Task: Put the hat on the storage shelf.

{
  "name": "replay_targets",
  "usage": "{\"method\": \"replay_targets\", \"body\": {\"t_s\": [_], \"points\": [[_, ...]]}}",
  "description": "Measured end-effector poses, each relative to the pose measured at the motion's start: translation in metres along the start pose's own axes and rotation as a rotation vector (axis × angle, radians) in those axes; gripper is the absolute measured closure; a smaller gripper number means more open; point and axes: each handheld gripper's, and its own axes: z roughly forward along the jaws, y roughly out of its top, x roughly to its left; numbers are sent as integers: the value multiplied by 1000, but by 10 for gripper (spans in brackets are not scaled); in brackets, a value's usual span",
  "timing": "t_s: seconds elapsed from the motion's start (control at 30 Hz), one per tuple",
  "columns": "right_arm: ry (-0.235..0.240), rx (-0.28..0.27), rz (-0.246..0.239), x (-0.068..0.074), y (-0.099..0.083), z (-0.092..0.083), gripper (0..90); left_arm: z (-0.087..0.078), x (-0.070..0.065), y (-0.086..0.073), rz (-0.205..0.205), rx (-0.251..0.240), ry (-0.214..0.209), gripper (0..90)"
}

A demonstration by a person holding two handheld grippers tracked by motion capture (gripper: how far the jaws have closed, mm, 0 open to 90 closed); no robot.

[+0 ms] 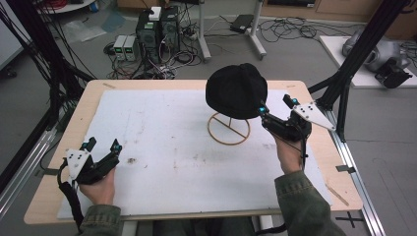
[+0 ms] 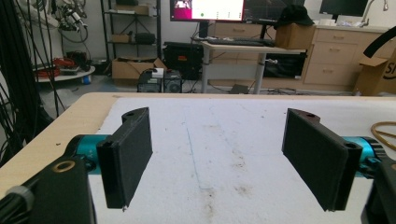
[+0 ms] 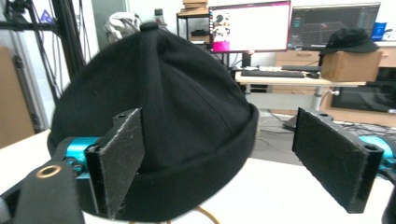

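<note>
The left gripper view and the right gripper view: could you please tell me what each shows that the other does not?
Left gripper view: the open left claw over the bare white mat, with a sliver of the gold ring base at the edge. Right gripper view: the open right claw close up to the black hat. Both share wide-apart jaws gripping nothing and a lit monitor behind.

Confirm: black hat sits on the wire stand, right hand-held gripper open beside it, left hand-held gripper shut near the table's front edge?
Not quite: the left hand-held gripper is open, not shut; the left gripper view shows its jaws wide apart over the white mat. The rest holds: black hat on the wire stand, right hand-held gripper open beside it.
</note>
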Motion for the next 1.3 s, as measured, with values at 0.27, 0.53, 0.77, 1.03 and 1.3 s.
{"method": "replay_targets", "body": {"t_s": [0.27, 0.53, 0.77, 1.03, 1.3], "points": [[-48, 19, -11, -6, -20, -11, 125, 1, -1, 0, -1, 3, -1, 242], [-89, 40, 2, -13, -41, -18, 124, 0, 0, 0, -6, 1, 3, 242], [-140, 50, 18, -18, -62, -29, 125, -1, 0, 1, -14, -9, 13, 243], [-189, 53, 17, -24, -81, -39, 126, 1, 3, 0, -16, -3, 25, 242], [-233, 61, -8, -25, -99, -46, 130, 1, 3, 0, -9, -2, 32, 242]]}}
